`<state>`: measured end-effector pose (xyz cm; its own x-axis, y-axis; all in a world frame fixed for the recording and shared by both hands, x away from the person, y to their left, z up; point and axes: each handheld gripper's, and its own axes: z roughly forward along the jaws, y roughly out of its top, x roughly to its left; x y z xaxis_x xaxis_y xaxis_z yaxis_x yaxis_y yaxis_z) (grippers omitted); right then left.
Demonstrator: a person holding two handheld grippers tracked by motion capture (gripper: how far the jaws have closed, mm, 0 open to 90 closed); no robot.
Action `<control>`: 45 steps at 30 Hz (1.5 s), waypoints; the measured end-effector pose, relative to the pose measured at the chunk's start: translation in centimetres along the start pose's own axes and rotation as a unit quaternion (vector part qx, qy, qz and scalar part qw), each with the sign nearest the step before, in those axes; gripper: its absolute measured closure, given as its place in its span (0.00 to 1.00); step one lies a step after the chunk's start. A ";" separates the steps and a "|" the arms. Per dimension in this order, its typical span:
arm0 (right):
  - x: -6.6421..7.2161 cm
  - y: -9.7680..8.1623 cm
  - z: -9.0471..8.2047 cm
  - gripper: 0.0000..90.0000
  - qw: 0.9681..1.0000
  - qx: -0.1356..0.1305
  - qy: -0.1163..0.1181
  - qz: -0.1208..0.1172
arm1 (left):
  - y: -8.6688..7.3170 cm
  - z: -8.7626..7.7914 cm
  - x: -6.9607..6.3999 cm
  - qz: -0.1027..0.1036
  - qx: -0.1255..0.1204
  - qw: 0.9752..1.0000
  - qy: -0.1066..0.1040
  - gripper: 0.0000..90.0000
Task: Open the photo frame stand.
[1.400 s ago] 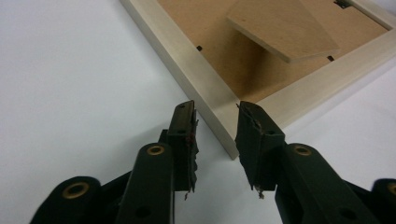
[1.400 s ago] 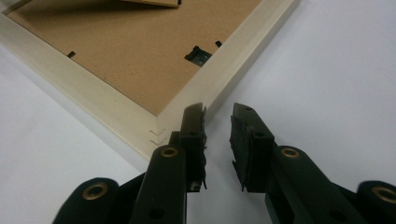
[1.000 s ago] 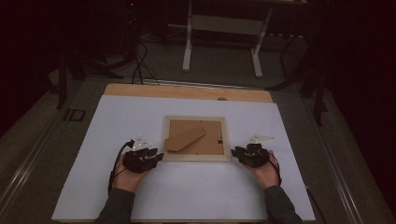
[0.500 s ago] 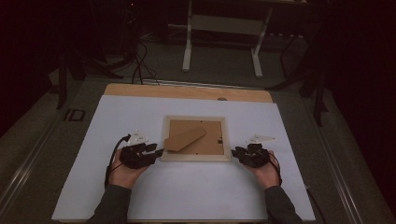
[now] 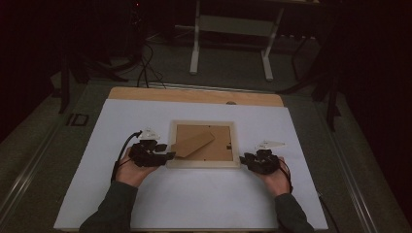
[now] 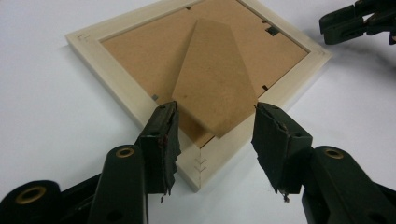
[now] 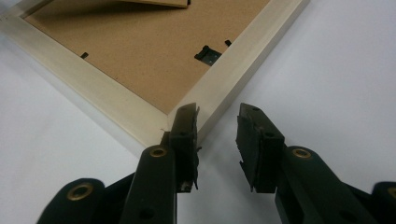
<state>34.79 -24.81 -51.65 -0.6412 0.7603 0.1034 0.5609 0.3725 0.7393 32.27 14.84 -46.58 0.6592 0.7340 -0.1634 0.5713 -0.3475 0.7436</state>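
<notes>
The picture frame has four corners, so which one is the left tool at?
The picture frame's near-left corner, lying between the left tool's open jaws. The right tool is at the near-right corner.

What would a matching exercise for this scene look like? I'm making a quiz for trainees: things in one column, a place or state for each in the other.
Things:
1. picture frame
2. stand flap
3. left gripper
4. right gripper

Places or states:
A. brown, raised off the backing board
B. jaws open at a near corner, by the small black hanger
C. lies back up on the white sheet
D. jaws open either side of the flap's tip

Pairs: 1-C, 2-A, 3-D, 4-B
</notes>
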 end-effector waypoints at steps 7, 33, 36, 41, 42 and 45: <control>0.0 0.0 0.0 0.75 1.000 0.000 0.002 0.001 | 1.6 0.6 0.3 0.009 0.020 1.000 -0.005 0.56; -0.1 -0.1 0.1 0.74 1.000 0.002 0.004 0.001 | 4.4 6.0 1.3 0.021 0.099 0.994 -0.038 0.25; -0.1 -0.1 0.1 0.74 1.000 0.003 0.005 0.001 | 4.6 6.4 1.2 0.025 0.106 0.993 -0.039 0.26; -0.1 -0.1 0.2 0.74 1.000 0.002 0.005 0.000 | 4.8 7.2 1.2 0.026 0.119 0.992 -0.044 0.26; -0.1 -0.1 0.2 0.74 1.000 0.003 0.005 0.002 | 4.8 7.3 1.1 0.027 0.121 0.991 -0.043 0.26; -0.1 -0.1 0.2 0.74 1.000 0.003 0.005 0.002 | 4.9 7.7 1.0 0.033 0.129 0.990 -0.043 0.26</control>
<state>34.89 -24.77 -51.89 -0.6445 0.7562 0.1130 0.5666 0.3731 0.7347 39.51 9.37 -48.08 0.7321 0.6561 -0.1830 0.6239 -0.5382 0.5666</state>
